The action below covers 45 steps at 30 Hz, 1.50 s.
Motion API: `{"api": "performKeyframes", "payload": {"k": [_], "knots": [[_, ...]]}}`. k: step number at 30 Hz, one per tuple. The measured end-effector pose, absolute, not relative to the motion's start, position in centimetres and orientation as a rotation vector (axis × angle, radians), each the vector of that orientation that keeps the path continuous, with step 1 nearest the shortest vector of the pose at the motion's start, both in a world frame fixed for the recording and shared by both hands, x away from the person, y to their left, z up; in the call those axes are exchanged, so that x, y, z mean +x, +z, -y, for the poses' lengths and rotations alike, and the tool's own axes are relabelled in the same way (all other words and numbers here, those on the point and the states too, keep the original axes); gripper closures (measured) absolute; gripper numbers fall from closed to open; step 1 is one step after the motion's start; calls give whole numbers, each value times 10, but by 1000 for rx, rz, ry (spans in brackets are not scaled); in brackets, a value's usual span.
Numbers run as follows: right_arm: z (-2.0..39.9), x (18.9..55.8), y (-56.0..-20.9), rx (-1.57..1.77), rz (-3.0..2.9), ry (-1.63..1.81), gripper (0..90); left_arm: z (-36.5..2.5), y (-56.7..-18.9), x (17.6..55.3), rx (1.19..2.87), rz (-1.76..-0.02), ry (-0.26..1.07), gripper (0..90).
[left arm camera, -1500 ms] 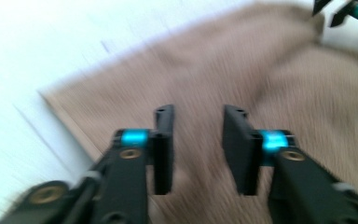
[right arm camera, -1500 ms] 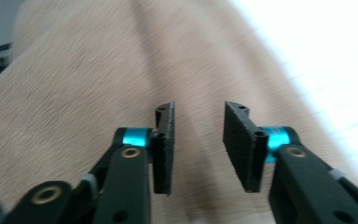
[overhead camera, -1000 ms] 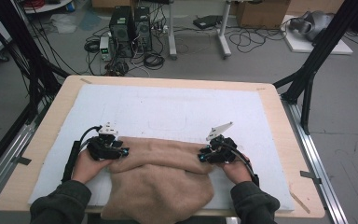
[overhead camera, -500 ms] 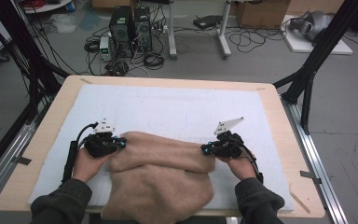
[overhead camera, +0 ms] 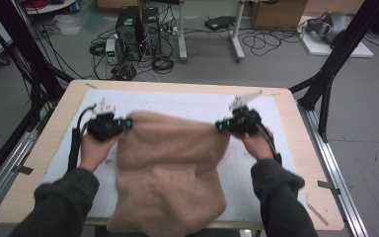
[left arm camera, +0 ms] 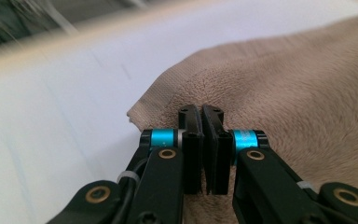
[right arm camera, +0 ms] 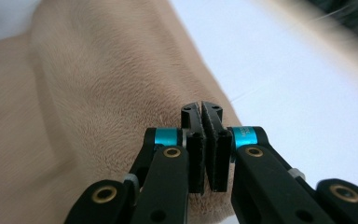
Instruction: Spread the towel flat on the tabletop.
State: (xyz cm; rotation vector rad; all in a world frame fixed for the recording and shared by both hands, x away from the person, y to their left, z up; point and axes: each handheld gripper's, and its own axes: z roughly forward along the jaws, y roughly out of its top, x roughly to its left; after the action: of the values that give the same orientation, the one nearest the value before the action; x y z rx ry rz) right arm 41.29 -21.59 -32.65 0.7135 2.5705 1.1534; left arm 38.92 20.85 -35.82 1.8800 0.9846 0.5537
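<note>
Beige fleece towel (overhead camera: pixel 170 168) drapes mid-frame over the counter (overhead camera: pixel 29 173), soft, light and limp; left tool (overhead camera: pixel 127 123) and right tool (overhead camera: pixel 219 126) clamp its upper corners, the best holds.

fuzzy plush cloth blanket (overhead camera: pixel 170 168), matt wood table (overhead camera: pixel 44 148)

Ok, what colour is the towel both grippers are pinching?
Plain light brown towel, fluffy, no pattern; the left gripper view shows it best.
</note>
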Motion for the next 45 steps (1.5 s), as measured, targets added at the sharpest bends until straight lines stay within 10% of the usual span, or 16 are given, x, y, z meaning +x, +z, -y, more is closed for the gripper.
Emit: {"api": "performKeyframes", "payload": {"k": [2, 5, 24, 28, 32, 35, 45], "knots": [[214, 450, -299, 799, -2431, 1057, 790, -192, -320, 445, 1869, -1017, 764, 795], [217, 473, -285, 930, -2332, 1086, 601, -193, -311, 464, 1827, -1101, 645, 524], [226, 332, -401, 758, -2598, 1266, 479, -192, -411, 323, 2086, -866, 375, 440], [222, 306, -426, 700, -2668, 1221, 498, -191, -428, 312, 2133, -850, 368, 505], [215, 303, -442, 682, -2715, 1160, 542, -188, -441, 314, 2193, -825, 362, 761], [216, 307, -444, 694, -2694, 1188, 774, -188, -441, 315, 2168, -854, 357, 863], [213, 334, -399, 651, -2617, 1201, 868, -197, -409, 336, 2001, -950, 470, 886]]}}
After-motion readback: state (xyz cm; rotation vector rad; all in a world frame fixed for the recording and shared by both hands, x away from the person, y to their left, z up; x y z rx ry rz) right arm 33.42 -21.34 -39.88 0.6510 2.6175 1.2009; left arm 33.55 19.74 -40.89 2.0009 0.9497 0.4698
